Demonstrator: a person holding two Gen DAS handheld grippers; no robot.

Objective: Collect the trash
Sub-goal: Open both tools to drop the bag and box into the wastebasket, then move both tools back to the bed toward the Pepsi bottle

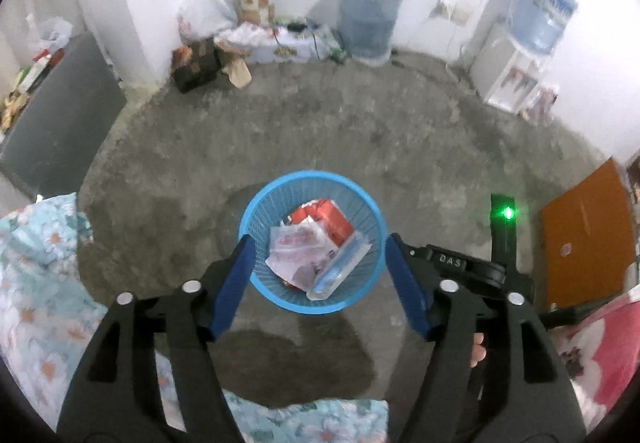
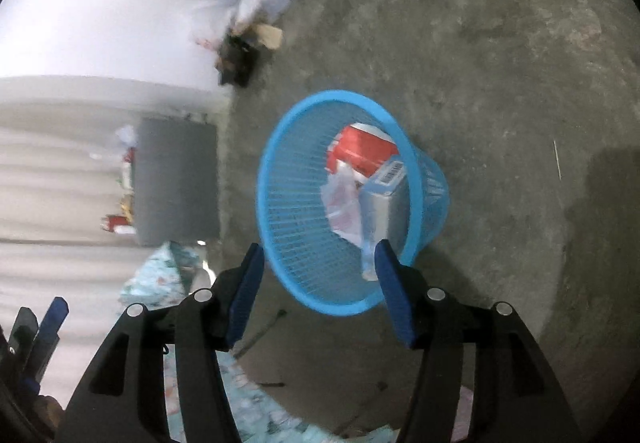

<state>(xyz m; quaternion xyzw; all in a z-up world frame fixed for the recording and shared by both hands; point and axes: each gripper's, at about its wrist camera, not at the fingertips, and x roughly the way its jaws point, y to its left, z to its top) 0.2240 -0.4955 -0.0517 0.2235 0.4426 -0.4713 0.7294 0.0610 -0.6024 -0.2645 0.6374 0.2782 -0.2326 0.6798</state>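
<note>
The left tongs [image 1: 316,275] fill the bottom of their own view, blue pads spread wide with nothing between them, hanging over the blue basket [image 1: 256,203] on the concrete floor [image 1: 320,123]. The right tongs [image 2: 318,291] are spread too and pinch nothing; in their view the near rim of the basket [image 2: 280,147] sits between the pads, and a pale wrapper [image 2: 368,263] pokes up just beside the right pad, though I cannot tell whether they touch.

The basket holds the trash: a red carton [image 1: 328,219] at the back, a crumpled white and pink wrapper [image 1: 296,247] in the middle, and a flat clear-blue packet [image 1: 340,271] leaning against the near wall. From the right side a barcode shows on a pale blue box [image 2: 390,173] beside the red carton [image 2: 364,147].

By the look of it, the drop step is over, since both tongs are empty above the filled basket. The next move seems to call for lifting clear of the rim and turning toward whatever litter remains; the cluttered pile [image 1: 224,59] by the far wall may be a candidate. A floral bedsheet [image 1: 36,263] lies at the left
</note>
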